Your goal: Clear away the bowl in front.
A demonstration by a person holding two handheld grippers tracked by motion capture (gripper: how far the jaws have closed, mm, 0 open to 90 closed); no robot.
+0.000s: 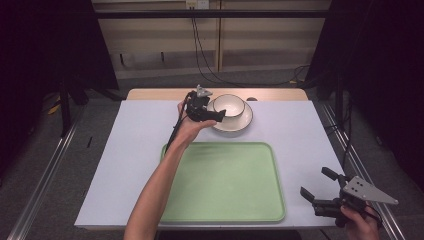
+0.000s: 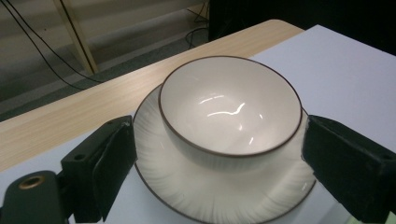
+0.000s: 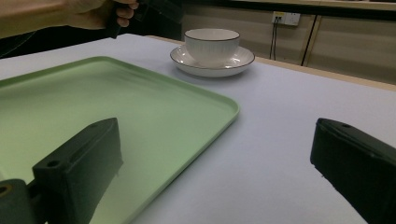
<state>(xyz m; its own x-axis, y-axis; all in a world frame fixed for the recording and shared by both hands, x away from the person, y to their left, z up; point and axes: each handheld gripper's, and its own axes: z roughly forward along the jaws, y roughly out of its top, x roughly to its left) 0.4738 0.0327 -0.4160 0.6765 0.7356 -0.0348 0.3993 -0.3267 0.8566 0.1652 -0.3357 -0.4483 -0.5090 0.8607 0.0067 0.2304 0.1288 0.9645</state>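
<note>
The table is viewed from above and behind by the high view, looking forward and down. The white ribbed bowl (image 2: 229, 112) on its white saucer (image 2: 219, 196) is seen close up, downward, in the left gripper view; both are shared, farther off, with the low right gripper view across the pale green plastic tray (image 3: 116, 107).

Glazed ceramic, matt plastic, pale wood

The bowl (image 2: 229, 112) and ribbed saucer (image 2: 219, 189) look like glossy white glazed ceramic; the green tray (image 1: 225, 182) is smooth, matt plastic; a light wood-grain table edge (image 2: 70, 116) shows beside a smooth matt sheet (image 1: 135, 135).
</note>
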